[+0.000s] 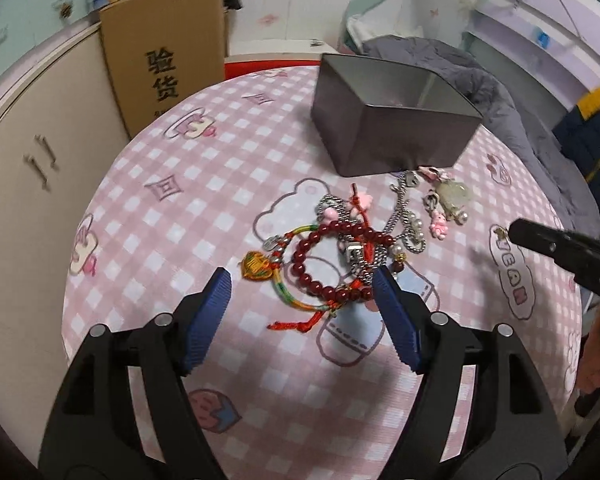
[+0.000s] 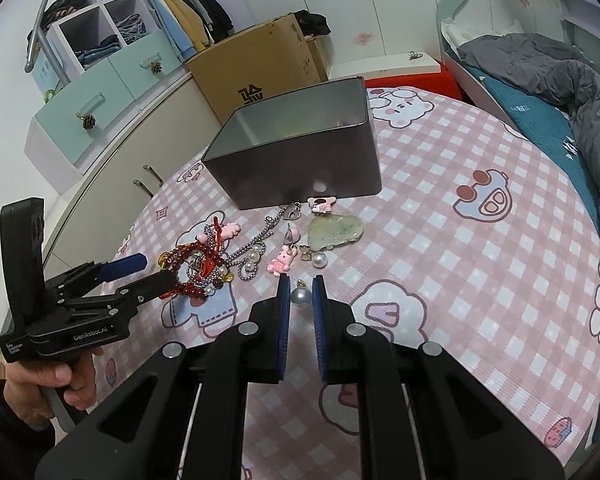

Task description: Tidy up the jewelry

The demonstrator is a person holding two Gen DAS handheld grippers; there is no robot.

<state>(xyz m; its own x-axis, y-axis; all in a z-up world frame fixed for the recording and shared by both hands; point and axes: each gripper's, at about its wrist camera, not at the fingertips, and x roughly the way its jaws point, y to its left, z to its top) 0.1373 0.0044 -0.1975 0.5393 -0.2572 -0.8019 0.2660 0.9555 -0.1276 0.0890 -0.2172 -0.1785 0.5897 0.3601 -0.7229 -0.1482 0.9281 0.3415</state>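
At twelve o'clock of my right gripper [image 2: 301,286]: pearl earring [image 2: 301,297], jaws nearly together, unclamped. My left gripper [image 1: 302,286] spread wide over red bead bracelet [image 1: 332,258].

The left wrist view looks down from close above the jewelry pile [image 1: 348,240] toward the tin box [image 1: 392,120] at the table's [image 1: 180,208] far edge. The right wrist view sits lower, perhaps slightly farther back, facing the same box [image 2: 300,160] and pile [image 2: 220,260]; both share them.
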